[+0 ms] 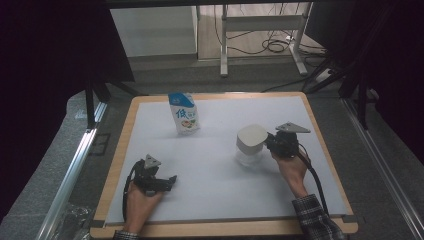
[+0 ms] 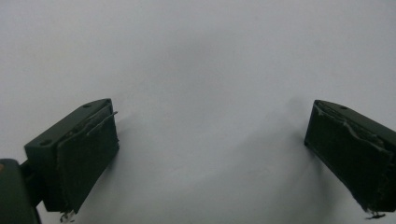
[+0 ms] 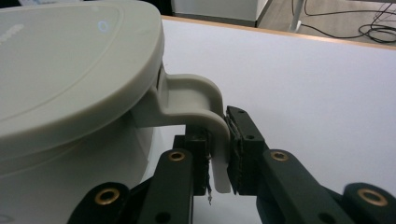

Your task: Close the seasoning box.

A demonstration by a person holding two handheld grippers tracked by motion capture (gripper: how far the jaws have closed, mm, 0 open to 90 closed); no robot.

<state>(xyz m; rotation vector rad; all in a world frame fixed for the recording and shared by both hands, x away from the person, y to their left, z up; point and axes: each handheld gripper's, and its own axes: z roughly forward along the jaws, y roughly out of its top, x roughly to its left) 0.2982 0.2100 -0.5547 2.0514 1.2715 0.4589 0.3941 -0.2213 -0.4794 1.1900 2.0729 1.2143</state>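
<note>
Right gripper (image 1: 270, 142) is seen from the high view clamped on the handle of a grey-lidded jug (image 1: 250, 144) near the board's (image 1: 220, 107) right edge; the left gripper (image 1: 172, 179) is held near the front-left corner, a milk carton (image 1: 184, 113) standing toward the far edge. Left gripper view: jaws are spread wide over bare board. Right gripper view: the handle (image 3: 212, 121) is pinched between the pads.

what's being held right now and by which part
The right hand-held gripper grips the lidded jug by its handle; the left hand-held gripper holds nothing.

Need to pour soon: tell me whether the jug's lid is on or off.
On: the beige lid sits over the jug, its handle clamped in the right gripper.
</note>
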